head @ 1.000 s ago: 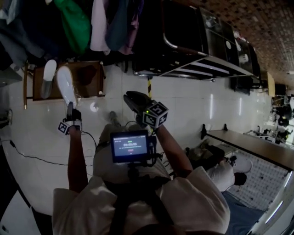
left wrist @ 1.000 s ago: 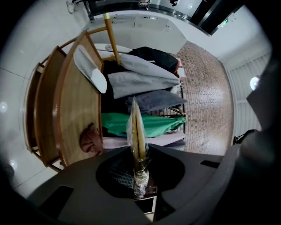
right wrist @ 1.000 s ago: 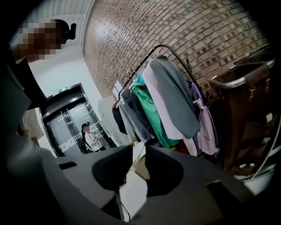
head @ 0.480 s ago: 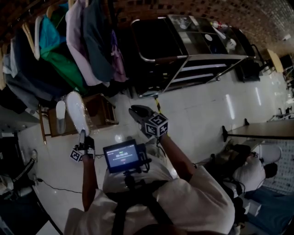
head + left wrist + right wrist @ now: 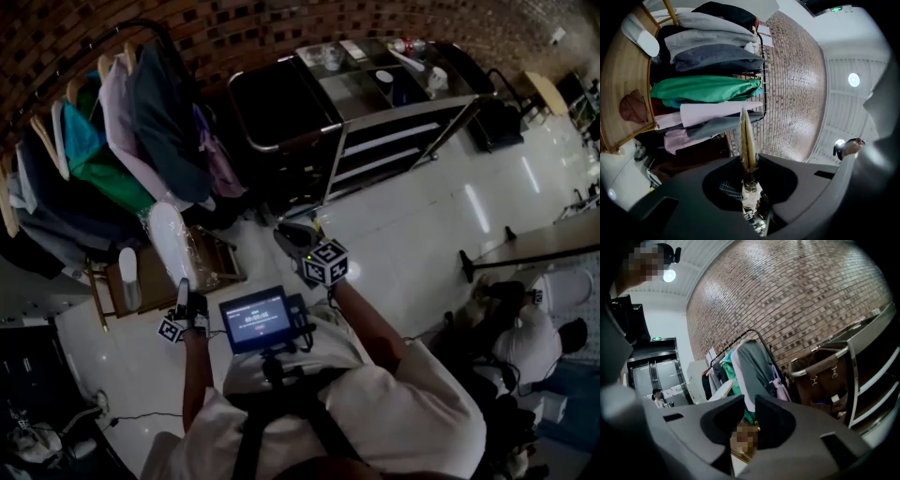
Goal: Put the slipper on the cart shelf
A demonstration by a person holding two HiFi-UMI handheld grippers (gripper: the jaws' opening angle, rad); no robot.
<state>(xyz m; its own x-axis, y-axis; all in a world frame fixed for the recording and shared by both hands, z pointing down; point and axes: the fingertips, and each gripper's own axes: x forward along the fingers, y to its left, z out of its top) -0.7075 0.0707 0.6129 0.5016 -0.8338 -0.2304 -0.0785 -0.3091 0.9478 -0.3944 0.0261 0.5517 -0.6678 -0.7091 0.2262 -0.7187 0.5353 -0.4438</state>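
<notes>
A white slipper sticks up from my left gripper, whose jaws are shut on its heel end. In the left gripper view the slipper shows edge-on as a thin strip pinched in that gripper. My right gripper is held higher at the middle, toward the cart. In its own view the right gripper has a narrow gap between its jaws and nothing in it. The metal cart has several shelves and stands at the far right, a good way from both grippers.
A second white slipper lies on a wooden stool at the left. A rack of hanging clothes fills the upper left. A dark bag sits on the cart's left part, and small items on its top. A person sits at lower right beside a table.
The left gripper has carried the slipper up and to the right, away from the stool and the other slipper. The head view has swung so that the cart lies straight ahead.
</notes>
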